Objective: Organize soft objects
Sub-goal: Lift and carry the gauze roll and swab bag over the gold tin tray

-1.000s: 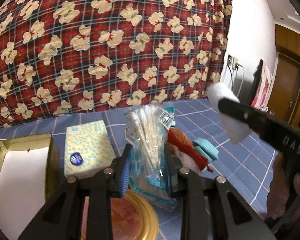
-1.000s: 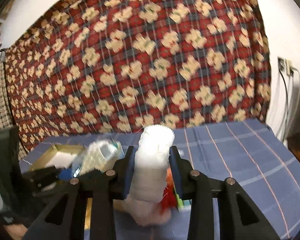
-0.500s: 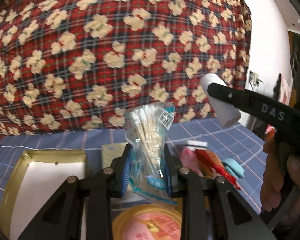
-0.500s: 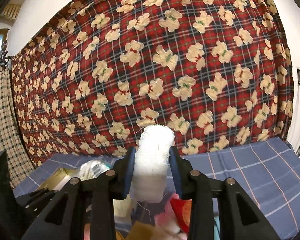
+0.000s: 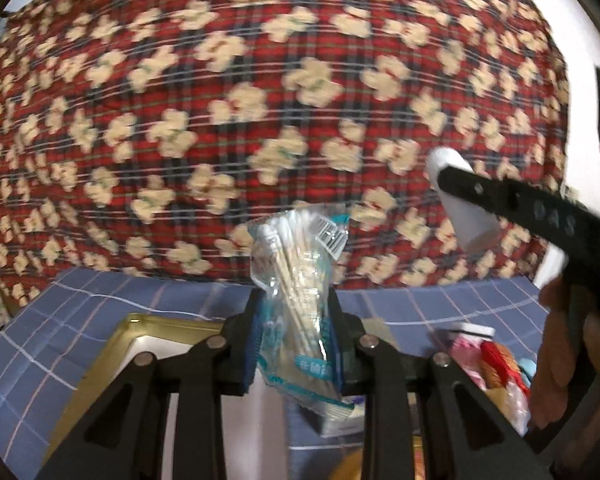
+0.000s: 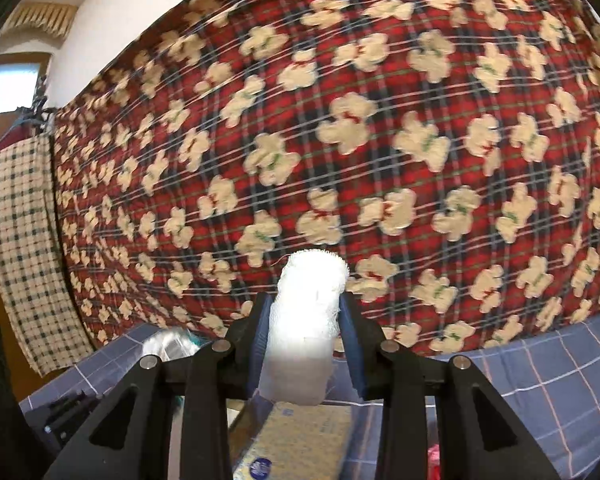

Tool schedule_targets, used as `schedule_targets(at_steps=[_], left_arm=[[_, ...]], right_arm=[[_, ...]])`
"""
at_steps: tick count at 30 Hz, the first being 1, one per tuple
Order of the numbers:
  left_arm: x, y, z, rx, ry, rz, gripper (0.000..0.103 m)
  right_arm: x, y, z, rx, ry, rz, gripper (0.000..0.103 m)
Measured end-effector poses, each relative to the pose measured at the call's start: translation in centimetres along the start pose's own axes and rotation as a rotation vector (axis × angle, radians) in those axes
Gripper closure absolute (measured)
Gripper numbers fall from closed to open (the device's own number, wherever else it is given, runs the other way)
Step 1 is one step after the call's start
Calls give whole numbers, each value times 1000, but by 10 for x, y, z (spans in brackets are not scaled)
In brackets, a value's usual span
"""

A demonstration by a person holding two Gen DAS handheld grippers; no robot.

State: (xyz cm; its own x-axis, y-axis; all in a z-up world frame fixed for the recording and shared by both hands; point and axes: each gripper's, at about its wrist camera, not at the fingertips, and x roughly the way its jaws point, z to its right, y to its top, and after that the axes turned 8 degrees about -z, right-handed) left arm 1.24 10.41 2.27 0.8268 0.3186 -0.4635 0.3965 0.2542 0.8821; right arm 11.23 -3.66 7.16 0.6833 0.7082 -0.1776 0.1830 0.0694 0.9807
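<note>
Clear plastic crinkles in the left claw [image 5: 296, 344], whose blue pads are clamped on either side of a bag of cotton swabs [image 5: 300, 292]; the bag stands upright between them, its barcode label at the top and its lower end hanging below the pads. Under it lies a gold-rimmed tin tray [image 5: 140, 328] with a pale inside, resting on the counter [image 5: 60, 320], which is covered in a blue checked cloth. To the right of the tray a small heap of soft things sits on the cloth: a pink packet [image 5: 466, 350], something red and orange [image 5: 500, 360], and a bit of light blue at the edge that I cannot make out.

The right claw [image 6: 306, 344] is closed on a white gauze roll [image 6: 308, 320], held upright with its frayed top poking above the pads. From the left camera the same roll [image 5: 468, 216] shows up high on the right, with the person's hand [image 5: 560, 352] wrapped round the handle beneath it. Below the roll a yellow patterned tissue pack [image 6: 300, 440] lies on the counter.

Behind everything hangs a red tartan blanket [image 6: 340, 140] printed with cream teddy bears, and a beige checked cloth [image 6: 24, 252] hangs to its left.
</note>
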Motion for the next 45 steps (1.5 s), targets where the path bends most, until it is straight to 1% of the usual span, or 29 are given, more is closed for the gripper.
schedule_targets(at_steps=[4,13,17,20,24,26,31,36,45], left_arm=[[-2,2,-15,-41,39,20,76],[-10,2,-30,-92,141,76,76],[-15,3,-37,-112,210,99,76],[-13,2,-44,-130,235,86,76],[-7,1,-55,-158,276,60,76],[-5,0,-60,-171,293,47,76],[1,-1,-72,-198,332,17,76],[6,-3,-79,-208,351,-16,76],[14,-5,-80,-206,364,-58,76]], right_arm=[[11,-4,-16,-41,27,-4,66],[18,3,-52,-106,104,44,66],[19,0,-58,-138,120,41,66],[22,-2,-64,-142,149,11,66],[22,-8,-78,-170,198,-12,66],[23,-11,-83,-180,208,-20,66],[37,-23,-95,-203,239,-84,66],[50,-33,-99,-202,261,-148,66],[60,-43,-108,-233,279,-198,66]])
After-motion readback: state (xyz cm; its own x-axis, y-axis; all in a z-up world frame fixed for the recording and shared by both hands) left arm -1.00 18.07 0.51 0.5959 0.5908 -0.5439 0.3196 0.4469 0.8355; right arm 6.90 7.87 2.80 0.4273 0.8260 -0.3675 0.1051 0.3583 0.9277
